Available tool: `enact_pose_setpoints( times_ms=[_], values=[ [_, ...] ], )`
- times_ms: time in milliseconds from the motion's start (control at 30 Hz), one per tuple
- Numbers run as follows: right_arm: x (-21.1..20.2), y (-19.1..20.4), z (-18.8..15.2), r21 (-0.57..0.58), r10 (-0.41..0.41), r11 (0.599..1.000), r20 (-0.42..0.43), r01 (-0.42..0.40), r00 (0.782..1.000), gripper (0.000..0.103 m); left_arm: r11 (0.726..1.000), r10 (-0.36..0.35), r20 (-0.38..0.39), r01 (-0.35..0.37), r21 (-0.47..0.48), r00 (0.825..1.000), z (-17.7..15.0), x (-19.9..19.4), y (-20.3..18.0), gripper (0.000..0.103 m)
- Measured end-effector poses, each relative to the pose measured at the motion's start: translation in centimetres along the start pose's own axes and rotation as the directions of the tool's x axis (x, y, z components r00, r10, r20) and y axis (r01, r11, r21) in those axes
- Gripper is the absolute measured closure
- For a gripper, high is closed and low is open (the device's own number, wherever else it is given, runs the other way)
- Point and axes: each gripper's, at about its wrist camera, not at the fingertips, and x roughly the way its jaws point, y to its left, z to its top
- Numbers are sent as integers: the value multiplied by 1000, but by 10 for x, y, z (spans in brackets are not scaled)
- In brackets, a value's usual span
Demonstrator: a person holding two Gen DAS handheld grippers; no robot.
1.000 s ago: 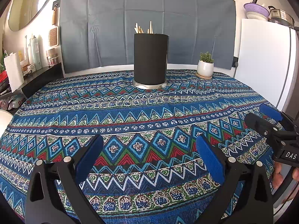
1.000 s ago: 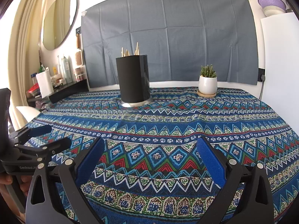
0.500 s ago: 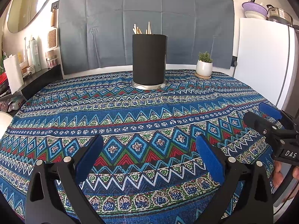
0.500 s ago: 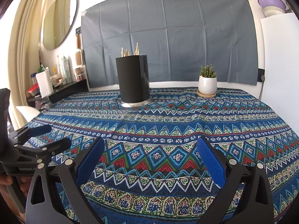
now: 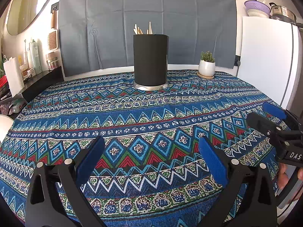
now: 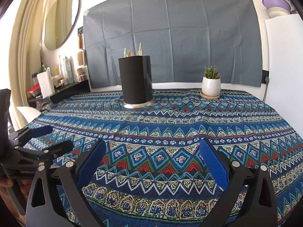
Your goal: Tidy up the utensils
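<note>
Your left gripper [image 5: 151, 151] — blue-padded jaws spread wide, nothing between them — hovers over the near edge of the patterned tablecloth [image 5: 144, 117]. Your right gripper [image 6: 152, 152] is likewise wide apart and empty, just beside the left. Black utensil holder [image 5: 150, 60] stands upright on a silver base at the far side of the table, wooden utensil tips [image 5: 143, 29] poking above its rim. Small potted cactus [image 6: 210, 82] sits on a coaster to the holder's right, well apart.
</note>
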Motion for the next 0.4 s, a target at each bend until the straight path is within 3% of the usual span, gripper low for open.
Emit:
enact_pose_setpoints(
  times_ms=[400],
  values=[
    [0, 1, -1, -4, 5, 1000, -5, -5, 1000, 8, 1000, -1, -5, 1, -12, 1000, 0, 1, 2, 6]
  ],
)
